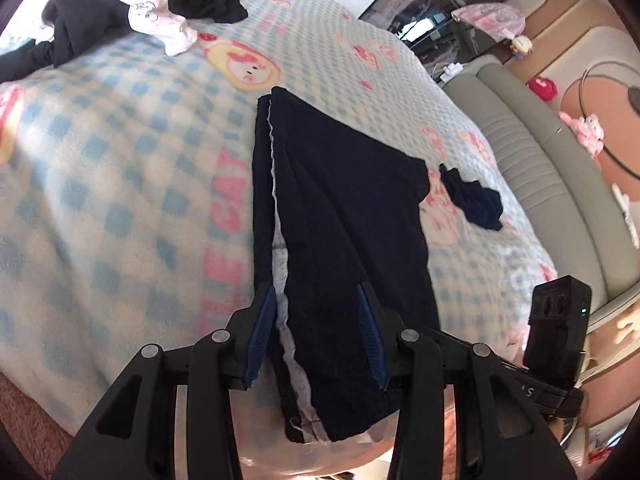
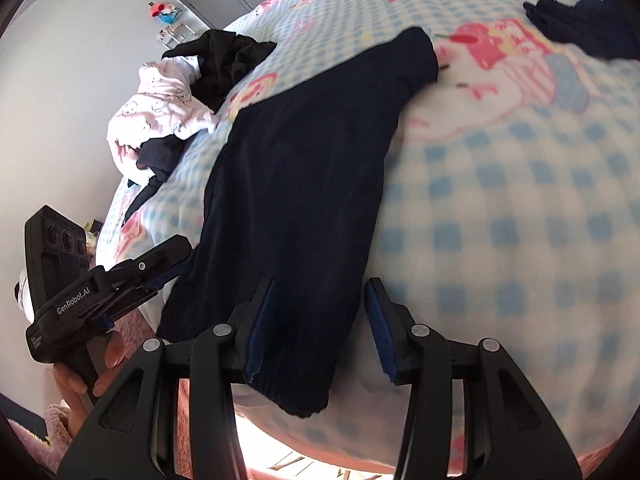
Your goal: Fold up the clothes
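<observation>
Both grippers, left (image 1: 318,326) and right (image 2: 320,328), stand apart astride our long dark navy knit garment (image 1: 340,240), gripping nothing; it lies half-folded on the blue checked blanket bed (image 1: 120,200), while the pink-and-black clothes pile (image 1: 132,12) awaits.

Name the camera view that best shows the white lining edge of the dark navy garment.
Left wrist view: the white lining edge runs down the dark navy garment. The right wrist view shows only navy cloth, no lining.
</observation>
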Motion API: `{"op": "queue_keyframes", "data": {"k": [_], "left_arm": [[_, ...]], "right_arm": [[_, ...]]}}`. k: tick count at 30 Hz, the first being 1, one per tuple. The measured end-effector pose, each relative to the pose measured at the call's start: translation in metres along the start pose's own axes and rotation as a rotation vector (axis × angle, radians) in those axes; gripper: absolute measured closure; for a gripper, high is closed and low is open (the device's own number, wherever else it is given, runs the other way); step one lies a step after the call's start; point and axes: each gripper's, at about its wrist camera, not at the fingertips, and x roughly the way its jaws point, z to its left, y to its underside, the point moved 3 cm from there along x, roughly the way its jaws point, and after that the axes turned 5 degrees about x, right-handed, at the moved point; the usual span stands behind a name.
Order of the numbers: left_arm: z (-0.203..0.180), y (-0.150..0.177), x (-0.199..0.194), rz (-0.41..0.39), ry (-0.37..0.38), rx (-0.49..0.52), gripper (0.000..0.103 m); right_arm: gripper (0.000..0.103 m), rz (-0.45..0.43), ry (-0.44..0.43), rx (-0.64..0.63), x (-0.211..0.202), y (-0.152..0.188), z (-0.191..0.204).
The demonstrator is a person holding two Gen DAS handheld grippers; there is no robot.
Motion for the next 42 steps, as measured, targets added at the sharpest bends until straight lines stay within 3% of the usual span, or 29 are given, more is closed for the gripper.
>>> {"op": "queue_keyframes", "data": {"k": [3,6,9,11,15,19,23,25,27,31,33,35,37,38,40,42], "left_arm": [[0.001,0.005,0.003,0.024,-0.03,0.012,0.063],[0.007,0.005,-0.001,0.012,-0.021,-0.032,0.074],[0.01,0.002,-0.017,-0.067,0.011,-0.116,0.073],[0.004,0.002,-0.016,-0.056,0.015,-0.076,0.072],[0.004,0.012,0.001,0.051,0.014,-0.073,0.072],[0.003,0.017,-0.004,0.057,0.0,-0.074,0.071],[0.006,0.023,-0.007,0.069,0.089,-0.14,0.071],[0.002,0.024,-0.009,0.063,0.069,-0.112,0.078],[-0.005,0.023,-0.013,0.044,0.052,-0.076,0.093],[-0.022,0.015,-0.042,-0.031,0.04,-0.022,0.094],[-0.022,0.016,-0.041,-0.002,-0.003,0.004,0.093],[-0.011,0.024,-0.024,0.092,-0.071,0.002,0.091],[0.002,0.032,-0.013,0.173,-0.139,-0.029,0.069],[0.005,0.034,-0.013,0.184,-0.172,-0.036,0.068],[-0.004,0.027,-0.025,0.115,-0.174,0.012,0.052],[-0.009,0.021,-0.026,0.095,-0.138,0.043,0.046]], "right_arm": [[0.056,0.006,0.01,-0.006,0.002,0.014,0.003],[0.055,0.002,0.018,-0.021,-0.002,0.016,0.006],[0.057,-0.001,0.067,-0.02,-0.002,0.016,0.002],[0.057,0.002,0.078,0.0,0.0,0.016,-0.001],[0.055,0.003,0.056,-0.007,0.001,0.015,0.001],[0.055,0.004,0.062,-0.029,0.002,0.017,0.001],[0.056,0.005,0.073,-0.051,0.003,0.018,0.002],[0.055,0.006,0.079,-0.068,0.005,0.018,0.004],[0.053,0.007,0.066,-0.065,0.005,0.017,0.003],[0.053,-0.001,0.014,-0.017,-0.001,0.015,-0.002],[0.053,-0.004,0.013,-0.009,-0.003,0.016,-0.004],[0.055,-0.001,0.031,-0.018,-0.001,0.017,-0.006],[0.059,0.019,0.091,-0.027,0.004,0.017,-0.006],[0.059,0.018,0.099,-0.031,0.003,0.017,-0.004],[0.057,-0.003,0.098,-0.046,-0.004,0.017,0.001],[0.057,-0.011,0.063,-0.047,-0.008,0.019,0.001]]}}
